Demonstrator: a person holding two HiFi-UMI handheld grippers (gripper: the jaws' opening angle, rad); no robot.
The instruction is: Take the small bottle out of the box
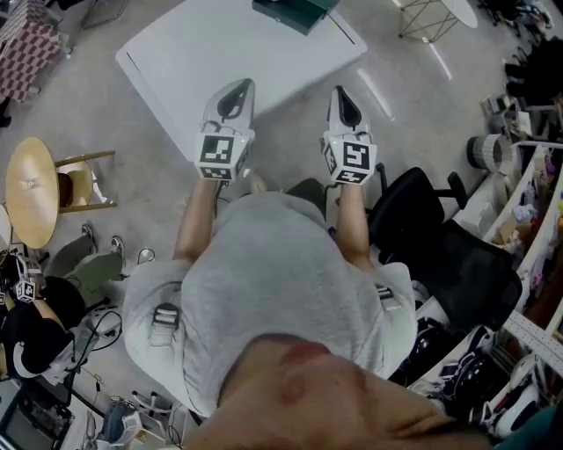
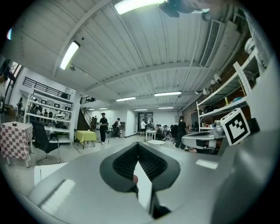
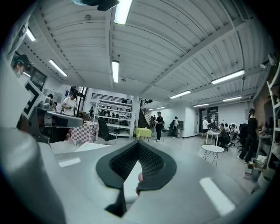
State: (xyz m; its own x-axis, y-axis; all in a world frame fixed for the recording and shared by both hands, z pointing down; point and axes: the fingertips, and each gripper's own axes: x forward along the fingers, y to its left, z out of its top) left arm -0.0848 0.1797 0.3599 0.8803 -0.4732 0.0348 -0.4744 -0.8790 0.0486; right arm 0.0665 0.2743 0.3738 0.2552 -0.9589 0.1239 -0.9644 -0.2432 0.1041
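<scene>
Grey T-shirt [image 1: 273, 272] up close; left claw [image 1: 237, 90], right claw [image 1: 344, 98] both closed, empty; teal box [image 1: 290, 10] ahead on white tabletop [image 1: 220, 48], bottle unseen.
</scene>
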